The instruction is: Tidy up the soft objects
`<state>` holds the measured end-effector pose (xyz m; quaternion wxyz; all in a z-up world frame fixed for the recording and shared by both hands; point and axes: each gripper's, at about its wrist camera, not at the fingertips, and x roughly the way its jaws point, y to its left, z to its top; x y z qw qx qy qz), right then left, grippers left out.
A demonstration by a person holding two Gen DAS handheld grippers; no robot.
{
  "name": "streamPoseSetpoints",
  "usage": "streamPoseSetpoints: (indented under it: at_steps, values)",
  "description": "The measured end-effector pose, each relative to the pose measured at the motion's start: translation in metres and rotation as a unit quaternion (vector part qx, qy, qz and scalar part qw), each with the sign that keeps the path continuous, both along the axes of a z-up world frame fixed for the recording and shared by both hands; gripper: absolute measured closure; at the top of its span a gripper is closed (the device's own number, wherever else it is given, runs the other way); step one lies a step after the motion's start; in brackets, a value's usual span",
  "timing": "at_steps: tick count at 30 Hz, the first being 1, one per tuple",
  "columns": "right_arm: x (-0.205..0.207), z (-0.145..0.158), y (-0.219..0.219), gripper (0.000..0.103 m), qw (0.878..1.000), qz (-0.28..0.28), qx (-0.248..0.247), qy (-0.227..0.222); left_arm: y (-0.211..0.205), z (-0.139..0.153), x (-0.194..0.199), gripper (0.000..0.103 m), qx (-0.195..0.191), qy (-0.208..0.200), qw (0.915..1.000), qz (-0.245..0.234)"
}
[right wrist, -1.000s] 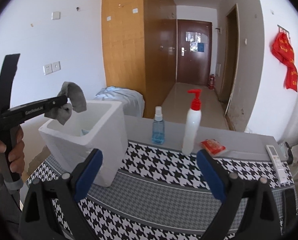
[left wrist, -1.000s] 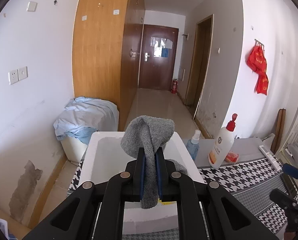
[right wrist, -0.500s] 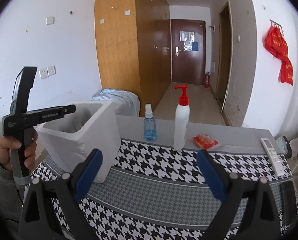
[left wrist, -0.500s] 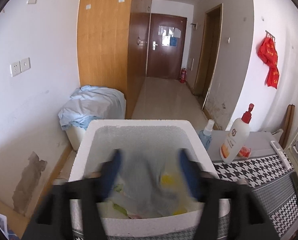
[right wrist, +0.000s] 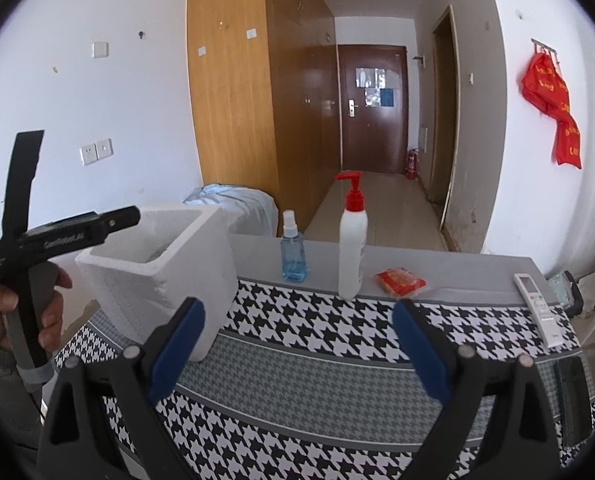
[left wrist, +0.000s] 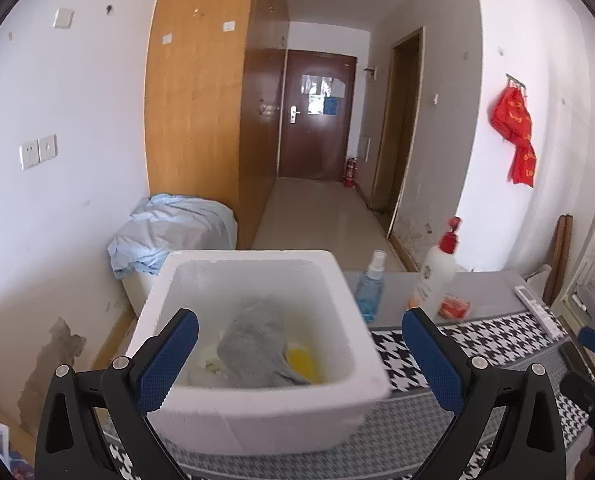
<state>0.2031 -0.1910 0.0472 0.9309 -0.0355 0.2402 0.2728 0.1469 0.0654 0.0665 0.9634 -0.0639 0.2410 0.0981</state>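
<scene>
A grey sock (left wrist: 257, 350) lies inside the white foam box (left wrist: 349, 296), on top of a yellow item (left wrist: 301, 360) and other soft things. My left gripper (left wrist: 297, 354) is open and empty, held over the box's near rim. In the right wrist view the left gripper (right wrist: 121, 218) sits above the foam box (right wrist: 201, 280) at the table's left end. My right gripper (right wrist: 297, 350) is open and empty above the houndstooth tablecloth (right wrist: 337, 332).
A blue spray bottle (right wrist: 293, 256), a white pump bottle (right wrist: 351, 248), a red packet (right wrist: 399, 280) and a white remote (right wrist: 535, 304) sit along the table's far side. A dark phone (right wrist: 573, 400) lies at the right edge. A cloth-covered bin (left wrist: 173, 236) stands behind the box.
My left gripper opened and let go of the grey sock, which dropped into the foam box. The right gripper has stayed open over the cloth.
</scene>
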Motion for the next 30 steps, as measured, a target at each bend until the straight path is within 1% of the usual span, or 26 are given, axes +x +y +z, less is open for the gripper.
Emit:
streamPoseSetpoints:
  at_steps: [6,10,13,18,23,26,30]
  values:
    - [-0.015,0.006,-0.013,0.006,1.0,-0.001,0.013,-0.009,-0.031,0.011,-0.03,0.001,0.011,-0.025,0.9996,-0.005]
    - [-0.031,0.009,-0.018,0.006,1.0,-0.007,0.009,-0.025,-0.044,0.015,-0.051,0.001,0.01,-0.044,0.9989,-0.008]
    - [-0.043,0.012,-0.022,0.006,0.999,-0.008,0.014,-0.031,-0.054,0.014,-0.066,0.001,0.014,-0.05,0.9986,-0.01]
    - [-0.063,0.016,-0.025,0.006,0.999,-0.009,0.021,-0.048,-0.069,0.008,-0.087,0.001,0.035,-0.063,0.9974,-0.004]
    - [-0.075,0.014,-0.026,0.006,0.998,-0.006,0.024,-0.056,-0.077,0.003,-0.1,0.001,0.034,-0.066,0.9971,-0.017]
    - [-0.081,0.013,-0.026,0.0,0.998,-0.015,0.024,-0.065,-0.078,0.001,-0.106,0.001,0.037,-0.073,0.9964,-0.02]
    - [-0.085,0.009,-0.028,0.0,0.997,-0.018,0.028,-0.063,-0.08,-0.004,-0.116,0.001,0.028,-0.077,0.9964,-0.02]
